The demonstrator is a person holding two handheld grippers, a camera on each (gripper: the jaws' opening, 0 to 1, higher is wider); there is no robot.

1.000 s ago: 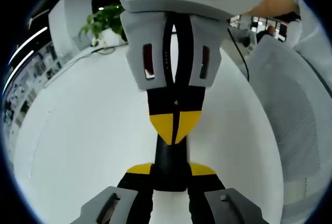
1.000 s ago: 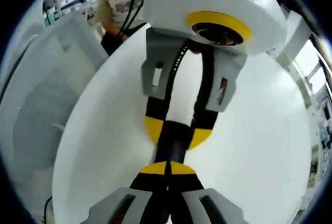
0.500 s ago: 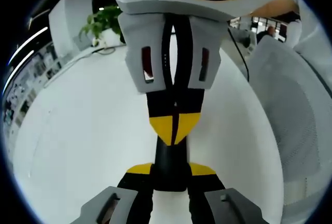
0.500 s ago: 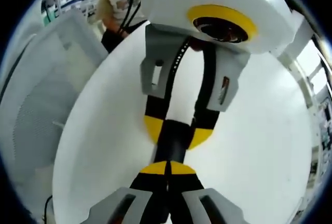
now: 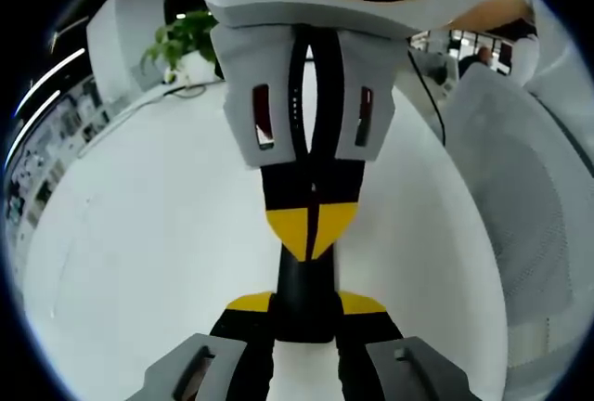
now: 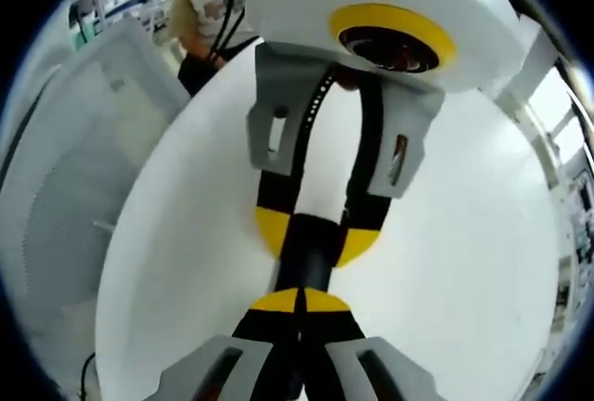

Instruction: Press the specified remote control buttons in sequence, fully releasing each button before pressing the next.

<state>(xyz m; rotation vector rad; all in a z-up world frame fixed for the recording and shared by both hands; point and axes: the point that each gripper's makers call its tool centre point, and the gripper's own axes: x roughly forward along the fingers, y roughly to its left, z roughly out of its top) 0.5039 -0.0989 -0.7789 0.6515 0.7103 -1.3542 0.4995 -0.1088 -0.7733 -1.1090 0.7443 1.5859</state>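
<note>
White round table (image 5: pixel 139 234) underneath, and an open office beyond it. In the left gripper view, the left gripper (image 5: pixel 306 313) clamps the near end of a black remote control (image 5: pixel 304 294), jaws either side; the right gripper (image 5: pixel 312 229) comes down from the top, tips pressed together on the remote's upper face. A potted plant (image 5: pixel 181 39) stands farther off. The right gripper view has a white mesh chair (image 6: pixel 65 160) and a person (image 6: pixel 209 11) beyond.

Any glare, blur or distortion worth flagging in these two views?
Left gripper view: bright, even light; white table nearly washed out, its edge bowed by the fisheye; plant soft. Right gripper view: mesh chair bends at the rim; glare at far right; no motion blur.
</note>
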